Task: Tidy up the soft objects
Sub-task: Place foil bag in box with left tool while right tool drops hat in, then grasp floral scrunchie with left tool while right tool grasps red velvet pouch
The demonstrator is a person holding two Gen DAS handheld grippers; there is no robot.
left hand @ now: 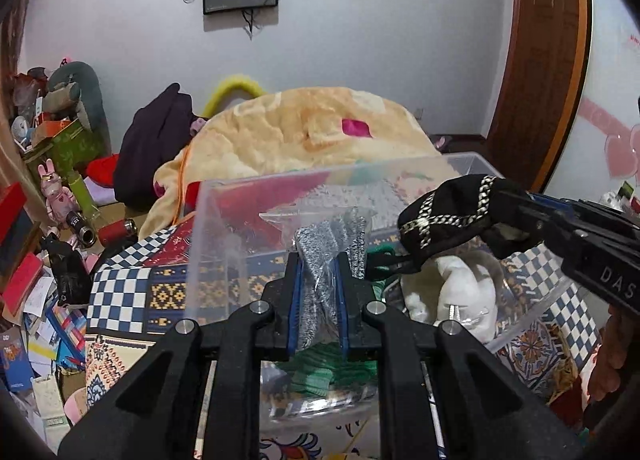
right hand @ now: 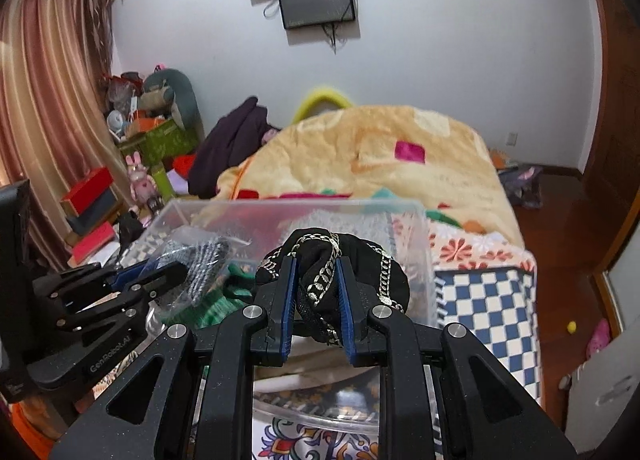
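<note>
My left gripper [left hand: 319, 260] is shut on a grey knit item in a clear plastic bag [left hand: 320, 256] and holds it over the clear plastic bin [left hand: 224, 195]. My right gripper [right hand: 316, 264] is shut on a black fabric piece with silver chain trim [right hand: 332, 260], held above the same bin [right hand: 416, 219]. The black piece also shows in the left wrist view [left hand: 444, 215], to the right of the bag. The left gripper [right hand: 176, 268] with the bag [right hand: 204, 264] shows at the left of the right wrist view. A white soft item [left hand: 456, 292] and green knitwear [left hand: 316, 376] lie in the bin.
The bin stands on a bed with a checked patterned cover [left hand: 120, 300]. A yellow plush blanket [left hand: 312, 131] is heaped behind it. A dark garment [left hand: 156, 139] lies at the back left. Boxes, toys and papers [left hand: 52, 187] crowd the left side. A wooden door [left hand: 536, 59] is at the right.
</note>
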